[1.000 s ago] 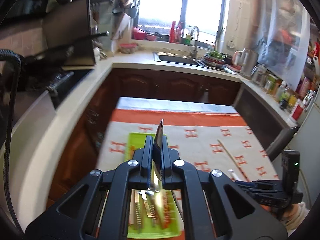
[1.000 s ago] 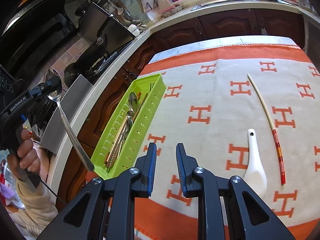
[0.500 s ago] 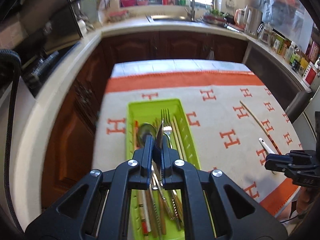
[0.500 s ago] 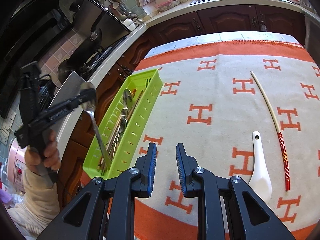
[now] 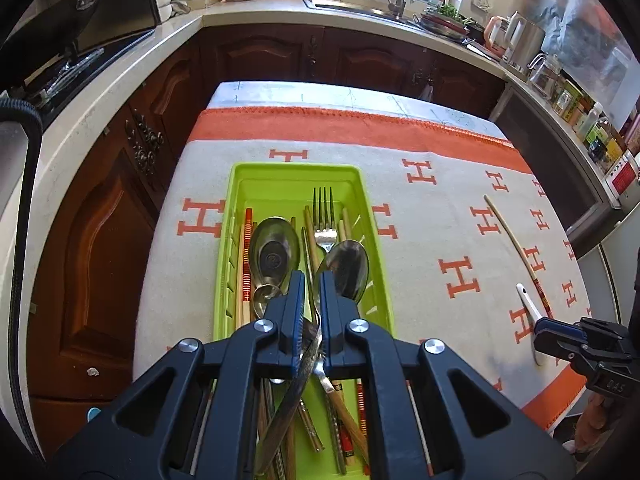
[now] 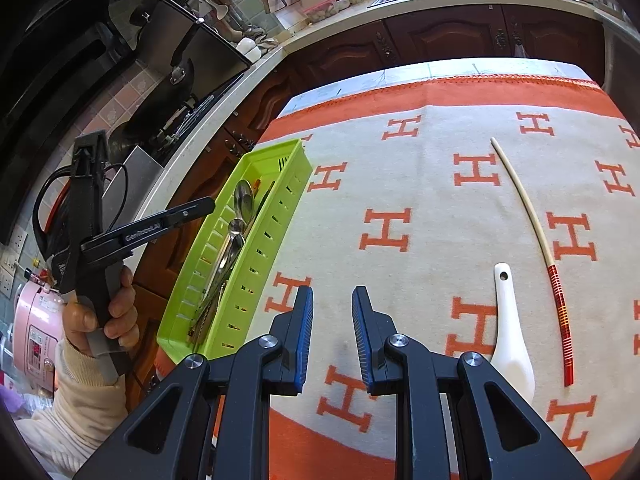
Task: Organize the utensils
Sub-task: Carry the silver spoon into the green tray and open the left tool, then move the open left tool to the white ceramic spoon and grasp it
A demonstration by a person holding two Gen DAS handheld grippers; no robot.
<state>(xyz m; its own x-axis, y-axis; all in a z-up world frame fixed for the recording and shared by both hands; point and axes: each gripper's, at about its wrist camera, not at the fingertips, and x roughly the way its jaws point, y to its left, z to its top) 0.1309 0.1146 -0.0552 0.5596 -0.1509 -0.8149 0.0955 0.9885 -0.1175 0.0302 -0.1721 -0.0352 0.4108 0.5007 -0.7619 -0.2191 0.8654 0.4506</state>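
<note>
Left gripper [image 5: 311, 280] over the green tray [image 5: 294, 171], pinching a metal spoon [image 5: 294, 376].
The spoon's handle slants down among the cutlery. Right gripper [image 6: 332, 300] hangs empty, jaws slightly apart, near the white spoon [image 6: 510, 332] and chopstick [image 6: 528, 216] on the cloth [image 6: 400, 184].

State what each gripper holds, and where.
Left gripper grips a long-handled steel spoon at the neck below its bowl, over the green tray. Right gripper holds nothing.
</note>
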